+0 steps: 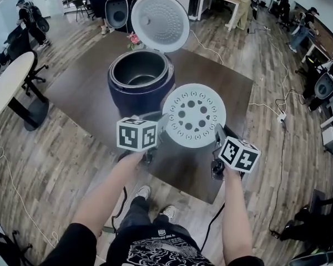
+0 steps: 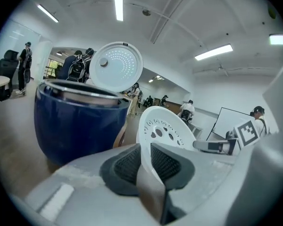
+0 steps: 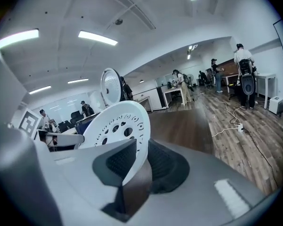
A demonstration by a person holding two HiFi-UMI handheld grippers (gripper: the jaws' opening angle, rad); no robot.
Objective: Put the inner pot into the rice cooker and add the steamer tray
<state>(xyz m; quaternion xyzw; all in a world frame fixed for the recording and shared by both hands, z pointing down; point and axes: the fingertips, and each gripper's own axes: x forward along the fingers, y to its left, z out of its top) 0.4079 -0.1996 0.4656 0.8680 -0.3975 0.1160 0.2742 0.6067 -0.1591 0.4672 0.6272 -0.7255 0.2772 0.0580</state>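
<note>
**A:** What does the head view show?

**B:** A white perforated steamer tray [image 1: 193,115] is held above a dark table [image 1: 72,93] at frame centre. The left gripper [image 1: 162,126] pinches its left rim and the right gripper [image 1: 218,136] its right rim. Just up and left of it stands the navy rice cooker [image 1: 140,96], its lid [image 1: 160,22] raised and the inner pot [image 1: 139,81] seated inside.

**A:** And the left gripper view?

**B:** The left gripper [image 2: 145,161] has its jaws nearly together, both ribbed pads pressed on the steamer tray [image 2: 162,128] at its rim. The rice cooker [image 2: 75,121] fills the left of the frame, with the lid [image 2: 115,66] upright behind it.

**A:** The right gripper view?

**B:** It is much the same: the right gripper [image 3: 132,161] is clamped narrowly on the opposite edge of the steamer tray [image 3: 115,126]. The tray rises tilted at centre-left, and the lid [image 3: 111,86] shows just above it.
</note>
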